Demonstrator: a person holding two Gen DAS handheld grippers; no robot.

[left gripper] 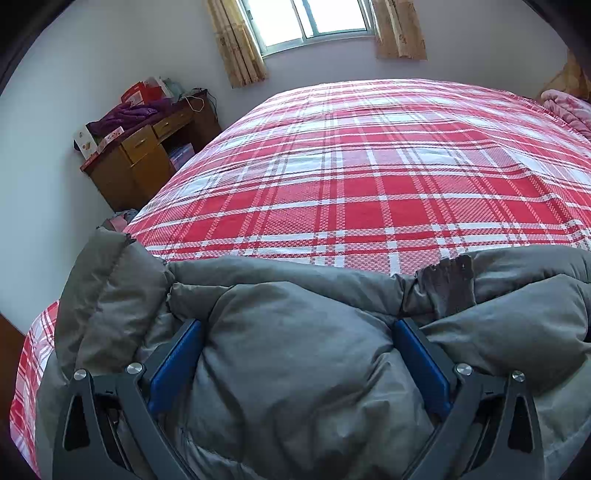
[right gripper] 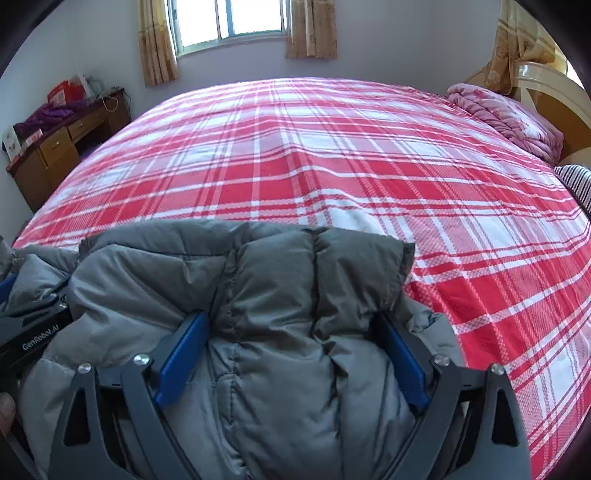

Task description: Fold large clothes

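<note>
Folding this grey quilted down jacket, which lies bunched on the bed with the red-and-white plaid cover, at its near edge. My right hand-held gripper is spread wide, puffy fabric bulging between its blue pads; whether they press it I cannot tell. My left hand-held gripper looks the same. I'd judge both should bite one seam evenly, then lay it flat toward the window.

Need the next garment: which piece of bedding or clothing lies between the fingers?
The grey puffer jacket, at the near bed edge; the pink quilt lies far off.
</note>
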